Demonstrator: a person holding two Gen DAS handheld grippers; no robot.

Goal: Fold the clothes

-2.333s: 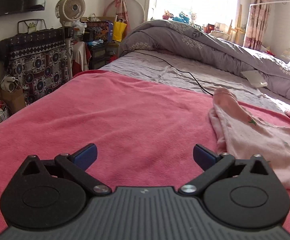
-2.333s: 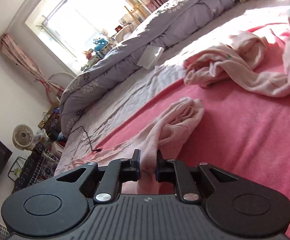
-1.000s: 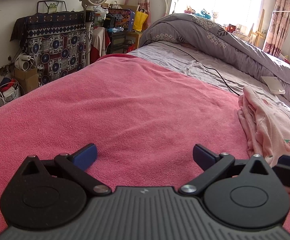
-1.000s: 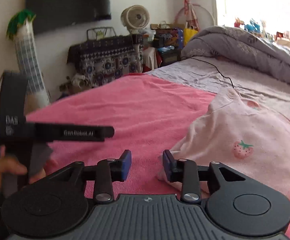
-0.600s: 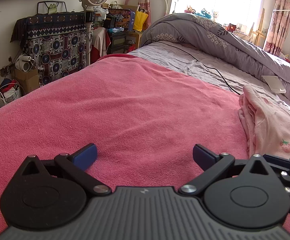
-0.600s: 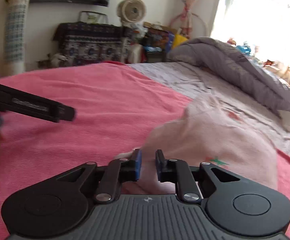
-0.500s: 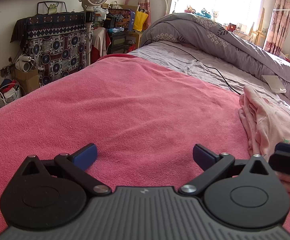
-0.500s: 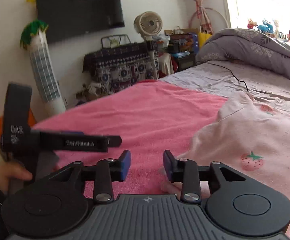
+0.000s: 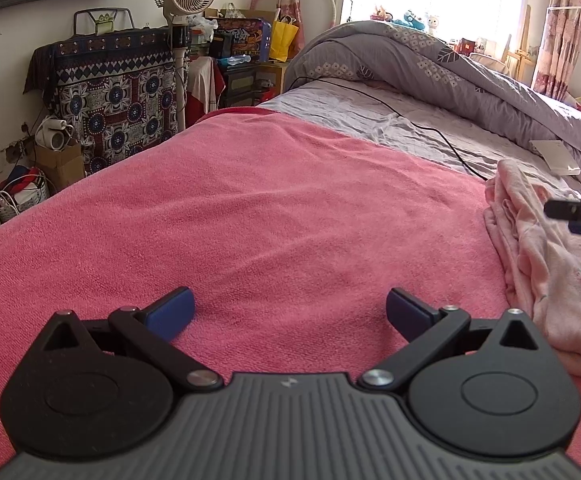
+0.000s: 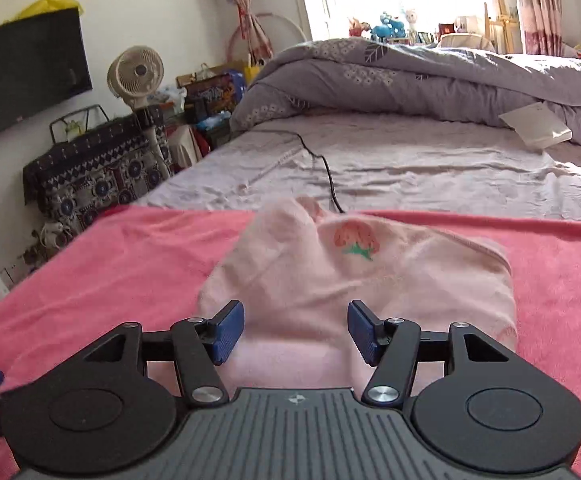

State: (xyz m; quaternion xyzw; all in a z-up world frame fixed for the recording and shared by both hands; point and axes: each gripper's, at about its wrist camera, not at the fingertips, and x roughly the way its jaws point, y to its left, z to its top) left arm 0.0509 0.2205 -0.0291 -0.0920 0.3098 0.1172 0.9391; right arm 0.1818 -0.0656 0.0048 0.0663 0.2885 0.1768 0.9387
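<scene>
While the right hand-held gripper opens over the pink garment, the left hand-held gripper gapes above bare pink blanket.

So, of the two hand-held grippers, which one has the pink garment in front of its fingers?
The right hand-held gripper: its opening jaws frame the pink strawberry-print garment. The left hand-held gripper faces only bare red blanket.
</scene>
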